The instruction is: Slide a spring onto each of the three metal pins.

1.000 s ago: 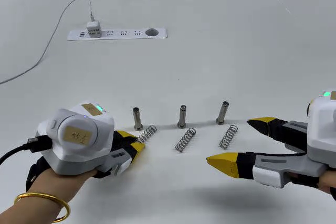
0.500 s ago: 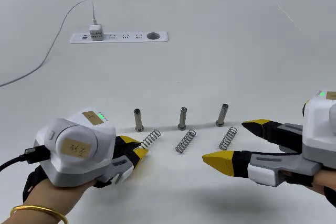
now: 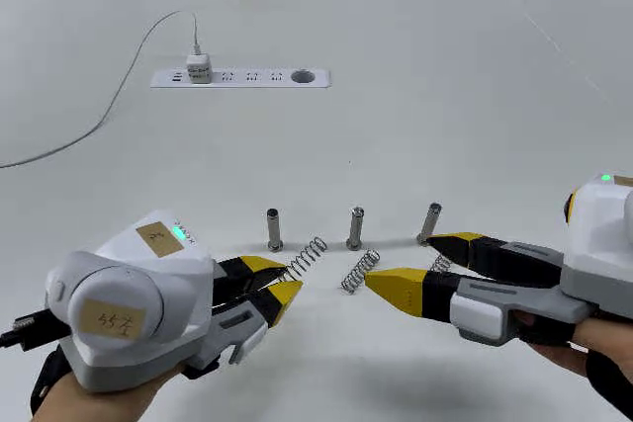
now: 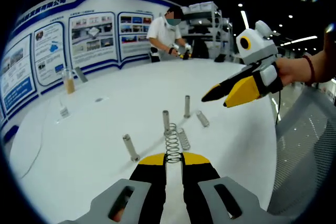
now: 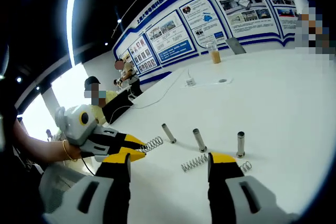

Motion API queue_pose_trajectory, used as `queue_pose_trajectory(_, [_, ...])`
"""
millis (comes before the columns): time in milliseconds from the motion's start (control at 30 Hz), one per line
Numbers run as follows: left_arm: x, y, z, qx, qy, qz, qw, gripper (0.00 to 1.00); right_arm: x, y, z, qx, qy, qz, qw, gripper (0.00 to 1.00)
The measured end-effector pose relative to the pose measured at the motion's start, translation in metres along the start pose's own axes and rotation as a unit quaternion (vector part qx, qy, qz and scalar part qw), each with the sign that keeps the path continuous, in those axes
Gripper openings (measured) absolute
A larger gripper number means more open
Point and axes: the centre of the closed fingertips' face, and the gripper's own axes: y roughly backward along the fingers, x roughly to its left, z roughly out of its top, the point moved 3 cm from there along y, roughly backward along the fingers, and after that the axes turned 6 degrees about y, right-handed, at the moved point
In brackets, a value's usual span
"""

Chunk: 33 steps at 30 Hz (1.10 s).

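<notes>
Both tools have drawn in toward the row of parts since a second ago: the right tool [image 3: 401, 259] has come leftward, and the left tool [image 3: 280, 282] has closed up on the near end of the left spring [image 3: 305, 256]. In the left gripper view the yellow jaws of the left tool [image 4: 173, 157] stand almost together with that spring [image 4: 172, 141] pinched between their tips, its coils running away toward the pins. Whether its far end rests on the tabletop [image 3: 445, 96] I cannot tell. The right tool holds nothing and its jaws are spread wide. In the head view the near tip lies just beside the middle spring [image 3: 360, 271], while the far tip sits close to the base of the right pin [image 3: 431, 221] and partly hides the right spring [image 3: 440, 264]. From the right gripper view the middle spring [image 5: 194, 162] lies between the spread jaws and the right spring [image 5: 245, 166] just past the right-hand one. All three pins stand upright in a row with no spring on them: the left pin [image 3: 273, 228], the middle pin [image 3: 356, 227] and the right pin. Far back on the tabletop lies a white power strip [image 3: 237, 77] with a charger [image 3: 199, 69] plugged into it.
</notes>
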Motion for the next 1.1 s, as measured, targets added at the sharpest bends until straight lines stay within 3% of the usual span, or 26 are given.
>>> queue_pose_trajectory(267, [-0.007,0.009,0.013,-0.03,0.001,0.0,0.9996,0.1,0.012,-0.008,0.011,-0.024,-0.046,0.023,0.9984,0.5])
queue_pose_trajectory(467, [-0.011,0.016,0.021,-0.053,0.0,-0.003,0.9986,0.1,0.022,-0.015,0.017,-0.04,-0.085,0.043,0.9946,0.41])
queue_pose_trajectory(733, [-0.017,0.02,0.029,-0.077,-0.005,-0.009,0.997,0.1,0.029,-0.023,0.02,-0.048,-0.112,0.059,0.9908,0.31])
queue_pose_trajectory(867, [-0.019,0.022,0.033,-0.087,-0.006,-0.012,0.9962,0.1,0.035,-0.026,0.023,-0.057,-0.14,0.075,0.9856,0.28])
queue_pose_trajectory(1100, [-0.022,0.024,0.037,-0.1,-0.008,-0.02,0.9948,0.1,0.042,-0.03,0.027,-0.064,-0.154,0.089,0.9819,0.23])
